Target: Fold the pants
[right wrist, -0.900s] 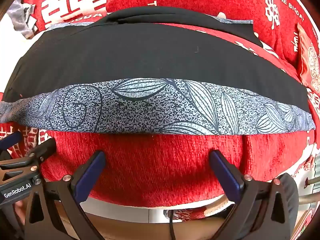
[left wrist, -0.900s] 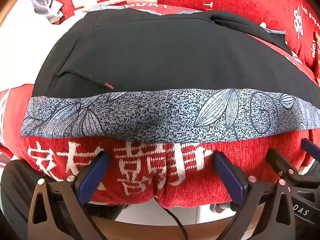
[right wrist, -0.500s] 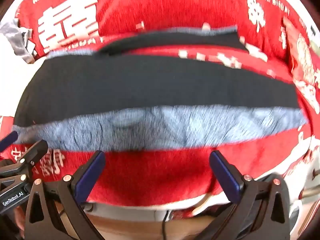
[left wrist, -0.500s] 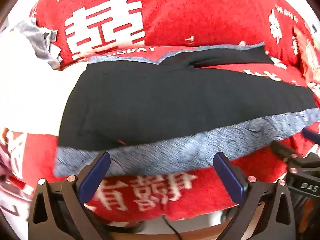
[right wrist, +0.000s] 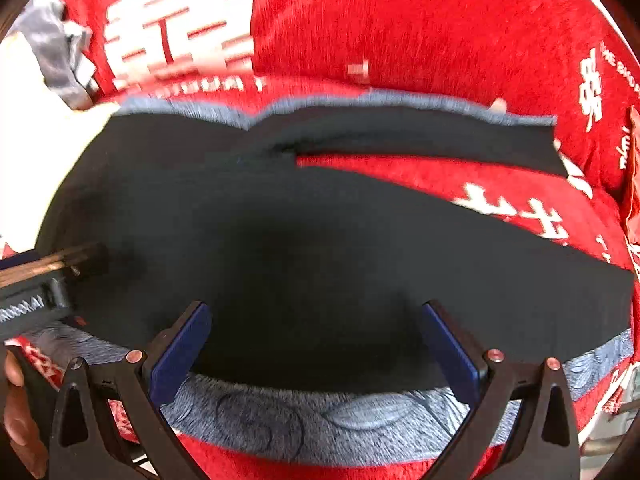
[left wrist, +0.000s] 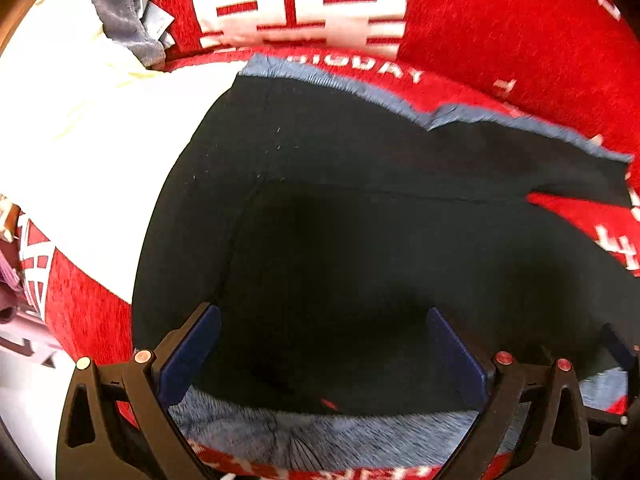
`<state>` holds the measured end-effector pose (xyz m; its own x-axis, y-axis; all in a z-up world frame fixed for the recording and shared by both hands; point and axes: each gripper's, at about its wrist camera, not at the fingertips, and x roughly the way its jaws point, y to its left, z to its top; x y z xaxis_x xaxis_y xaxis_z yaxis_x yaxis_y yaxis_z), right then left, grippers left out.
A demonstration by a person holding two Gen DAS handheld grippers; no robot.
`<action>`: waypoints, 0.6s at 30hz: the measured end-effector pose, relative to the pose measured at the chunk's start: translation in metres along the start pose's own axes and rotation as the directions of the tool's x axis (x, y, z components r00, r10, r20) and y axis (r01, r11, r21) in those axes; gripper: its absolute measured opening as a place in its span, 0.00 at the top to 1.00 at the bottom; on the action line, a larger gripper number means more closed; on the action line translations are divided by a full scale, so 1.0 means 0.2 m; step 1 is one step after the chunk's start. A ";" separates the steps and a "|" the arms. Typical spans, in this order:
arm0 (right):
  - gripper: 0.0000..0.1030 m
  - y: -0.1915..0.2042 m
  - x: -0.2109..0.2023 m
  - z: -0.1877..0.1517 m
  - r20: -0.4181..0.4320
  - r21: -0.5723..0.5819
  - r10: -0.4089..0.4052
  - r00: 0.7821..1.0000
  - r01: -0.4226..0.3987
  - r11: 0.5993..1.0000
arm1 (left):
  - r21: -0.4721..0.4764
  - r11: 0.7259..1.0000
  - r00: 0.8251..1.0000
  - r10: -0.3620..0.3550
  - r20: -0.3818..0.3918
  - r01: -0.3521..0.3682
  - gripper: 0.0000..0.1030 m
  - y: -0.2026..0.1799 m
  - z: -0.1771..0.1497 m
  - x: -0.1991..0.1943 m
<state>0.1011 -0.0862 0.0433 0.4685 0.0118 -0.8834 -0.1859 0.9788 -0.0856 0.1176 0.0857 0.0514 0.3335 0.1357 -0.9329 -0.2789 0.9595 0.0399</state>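
Black pants (left wrist: 360, 220) with a grey leaf-patterned side stripe (left wrist: 312, 432) lie spread flat on a red cloth with white characters (left wrist: 500, 12). The two legs part at the right, red cloth showing between them (right wrist: 460, 180). My left gripper (left wrist: 324, 356) is open and empty, low over the black fabric near the pants' left end. My right gripper (right wrist: 316, 344) is open and empty over the nearer leg, its fingers (right wrist: 180, 348) past the near stripe (right wrist: 320, 420). The left gripper shows at the left edge of the right wrist view (right wrist: 44, 280).
A white cloth (left wrist: 88, 140) lies left of the pants with a grey garment (left wrist: 124, 12) bunched at its far end. A red patterned item (right wrist: 634, 200) sits at the right edge. A pale floor (left wrist: 24, 392) shows beyond the near left edge.
Both grippers have moved forward from before the near edge to over the pants. The near stripe now lies at the finger bases. Both stay open.
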 end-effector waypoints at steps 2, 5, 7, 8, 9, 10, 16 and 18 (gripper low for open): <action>0.00 -0.06 0.03 -0.03 -0.017 0.018 -0.023 1.000 0.023 1.000 | 0.009 0.998 0.997 0.066 -0.027 -0.066 0.00 0.03 -0.07 0.05; 0.00 -0.28 0.04 -0.11 -0.001 0.103 -0.043 0.999 0.043 0.994 | 0.046 0.997 0.998 0.065 0.010 -0.066 0.00 0.08 -0.11 0.04; 0.00 -0.46 0.05 -0.16 -0.014 0.176 -0.055 0.998 0.056 0.983 | 0.049 0.997 0.998 0.055 0.008 -0.055 0.00 0.12 -0.12 0.04; 0.00 -0.54 0.05 -0.19 -0.021 0.214 -0.057 0.998 0.060 0.975 | 0.041 0.998 0.999 0.043 0.007 -0.044 0.00 0.15 -0.12 0.04; 0.00 -0.63 0.06 -0.21 -0.028 0.244 -0.062 0.998 0.067 0.967 | 0.031 0.999 0.999 0.033 0.006 -0.033 0.00 0.17 -0.11 0.04; 0.00 -0.70 0.05 -0.24 -0.030 0.265 -0.067 0.997 0.073 0.961 | 0.024 0.999 1.000 0.027 0.010 -0.027 0.00 0.19 -0.13 0.04; 0.00 -0.75 -0.05 -0.18 -0.020 0.260 -0.126 0.992 0.127 0.957 | -0.044 0.998 0.999 -0.034 0.002 0.034 0.00 0.21 -0.07 -0.03; 0.00 -0.64 -0.05 -0.06 0.022 0.191 -0.111 0.994 0.104 0.976 | -0.045 0.997 0.998 -0.054 0.019 0.055 0.00 0.16 0.02 -0.05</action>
<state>0.1090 -0.2138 0.0581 0.5052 -0.0919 -0.8581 0.0324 0.9956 -0.0876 0.1083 0.1162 0.0636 0.3652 0.0886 -0.9267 -0.3006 0.9534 -0.0273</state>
